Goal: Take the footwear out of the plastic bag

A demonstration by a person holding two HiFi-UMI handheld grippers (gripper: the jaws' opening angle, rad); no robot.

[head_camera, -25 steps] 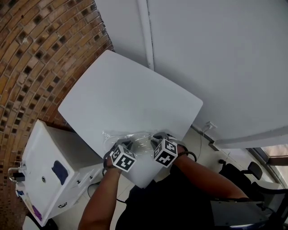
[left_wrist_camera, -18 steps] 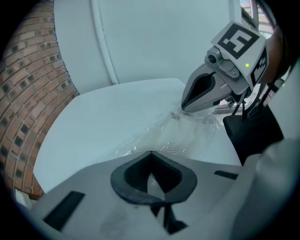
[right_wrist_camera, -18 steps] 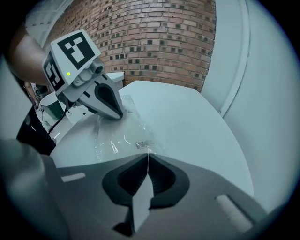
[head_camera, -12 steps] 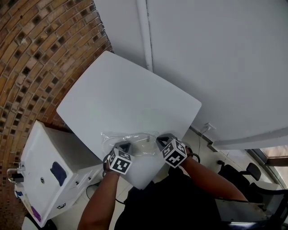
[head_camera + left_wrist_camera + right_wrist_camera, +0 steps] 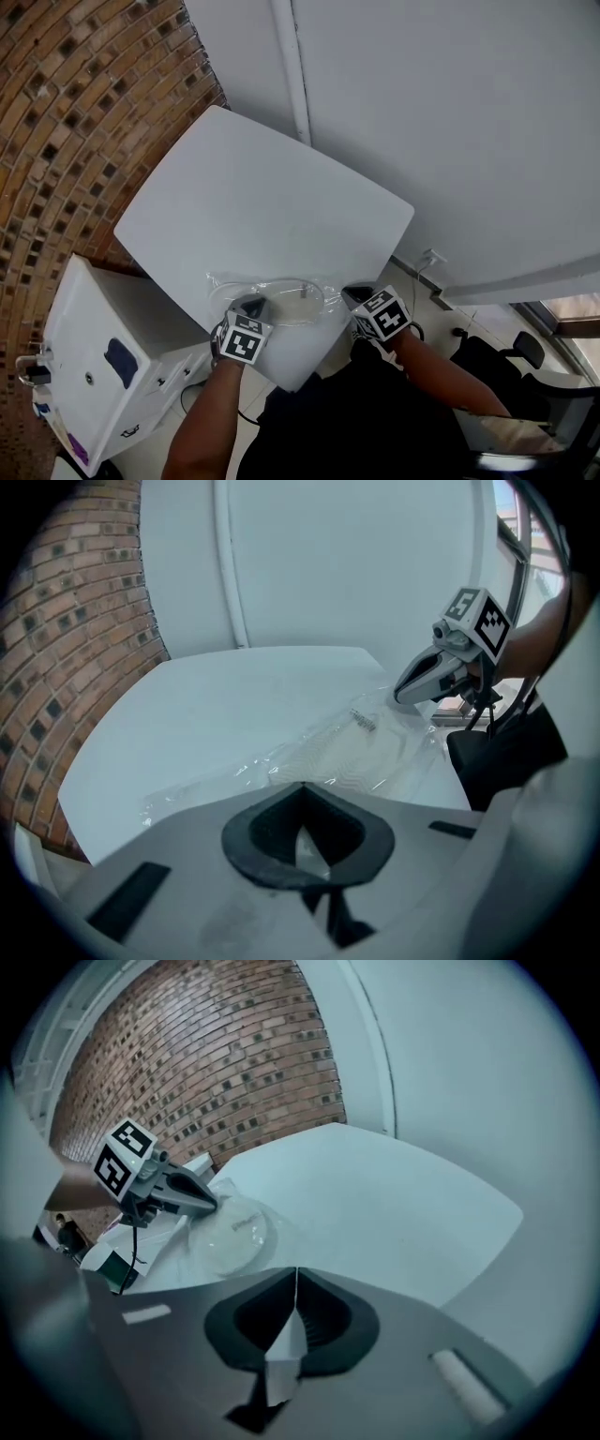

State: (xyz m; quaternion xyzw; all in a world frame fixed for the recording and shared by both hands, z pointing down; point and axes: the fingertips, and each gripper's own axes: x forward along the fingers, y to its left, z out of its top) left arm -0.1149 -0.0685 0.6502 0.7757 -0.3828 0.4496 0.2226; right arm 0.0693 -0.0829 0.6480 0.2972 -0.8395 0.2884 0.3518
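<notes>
Plastic bag (image 5: 277, 301) lengthwise along table (image 5: 262, 211) edge

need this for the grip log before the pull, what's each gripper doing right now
Left gripper: closed, pinching the near edge of the plastic bag.
Right gripper: jaws just closed, a sliver of the bag's film between them.

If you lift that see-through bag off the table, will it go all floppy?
Probably floppy: the plastic bag is thin, wrinkled film lying flat on the table. Likely light too, and its glossy surface may slip.
</notes>
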